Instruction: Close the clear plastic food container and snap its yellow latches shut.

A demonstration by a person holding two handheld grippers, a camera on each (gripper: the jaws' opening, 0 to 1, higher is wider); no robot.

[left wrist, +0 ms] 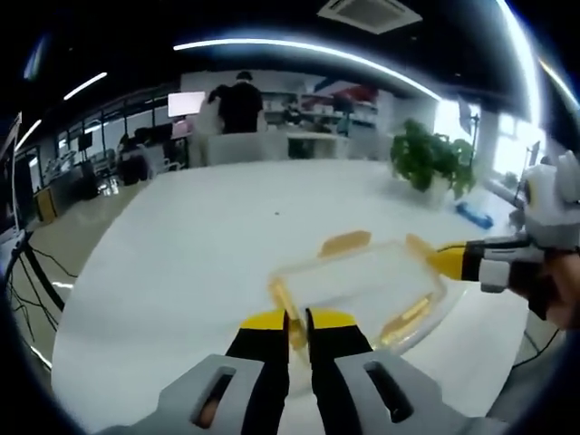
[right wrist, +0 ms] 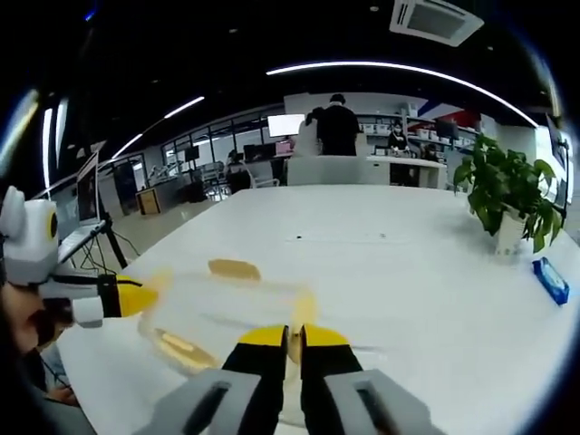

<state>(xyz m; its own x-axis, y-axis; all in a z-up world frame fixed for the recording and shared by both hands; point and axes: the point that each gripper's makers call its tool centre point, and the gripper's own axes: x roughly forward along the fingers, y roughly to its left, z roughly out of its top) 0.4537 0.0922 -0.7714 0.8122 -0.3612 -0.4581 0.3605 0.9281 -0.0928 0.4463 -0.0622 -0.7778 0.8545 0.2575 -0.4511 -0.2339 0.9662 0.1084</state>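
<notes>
Two hand-held grippers, left and right, each nearly closed on a yellow latch, pin the clear rectangular plastic food container on the white tabletop at 6 o'clock, presumably bracing opposite ends for snapping.

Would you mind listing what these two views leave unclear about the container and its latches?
- Left gripper view: the container's near latch is hidden by the left gripper.
- Right gripper view: motion blur smears the container; latch positions unreadable.
- Right gripper view: the right gripper hides the near latch, so any grip is unclear.
</notes>
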